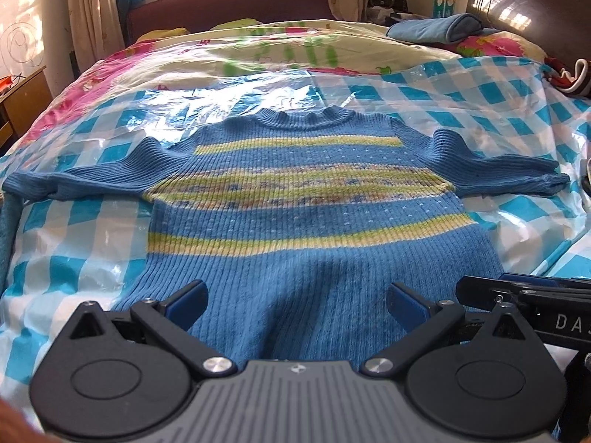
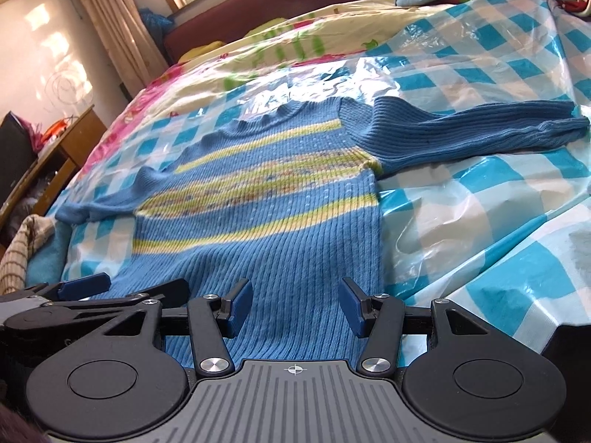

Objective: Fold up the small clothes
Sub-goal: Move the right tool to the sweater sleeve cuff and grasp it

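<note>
On inspection: one blue striped sweater with two sleeves, one checked plastic sheet, two grippers, left and right, and one folded blue cloth.

White letters "DAS", cut off by the frame's right edge, stand on the black body of the right claw at the lower right of the left wrist view. No other text, brand or number can be read in either view.
</note>
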{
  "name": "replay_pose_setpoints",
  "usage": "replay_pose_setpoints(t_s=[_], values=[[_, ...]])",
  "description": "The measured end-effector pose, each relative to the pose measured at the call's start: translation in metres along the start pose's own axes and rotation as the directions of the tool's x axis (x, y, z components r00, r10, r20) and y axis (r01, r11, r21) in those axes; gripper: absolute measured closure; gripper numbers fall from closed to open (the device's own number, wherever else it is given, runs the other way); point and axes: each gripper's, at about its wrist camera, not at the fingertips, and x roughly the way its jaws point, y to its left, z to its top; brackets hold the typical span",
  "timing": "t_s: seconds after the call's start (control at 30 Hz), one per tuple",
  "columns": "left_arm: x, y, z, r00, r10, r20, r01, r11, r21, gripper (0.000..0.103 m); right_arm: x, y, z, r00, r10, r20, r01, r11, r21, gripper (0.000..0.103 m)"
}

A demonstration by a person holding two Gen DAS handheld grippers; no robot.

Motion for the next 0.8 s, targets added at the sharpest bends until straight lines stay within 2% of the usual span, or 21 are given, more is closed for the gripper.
replay_pose_setpoints(t_s=[0.47, 0.8], values=[[0.012, -0.006, 0.012, 1.0, 0.004, -0.015, -0.004, 1.0, 0.0, 0.0, 0.011, -0.009, 0.015, 1.0, 0.006, -0.003, -0.006, 1.0, 0.013, 0.051], [0.013, -0.025, 0.037, 1.0, -0.027, 0.004, 0.026, 0.999, 0.039, 0.0, 0.0, -0.02, 0.035, 0.999, -0.001, 0.044, 0.001, 1.0, 0.009, 0.051]])
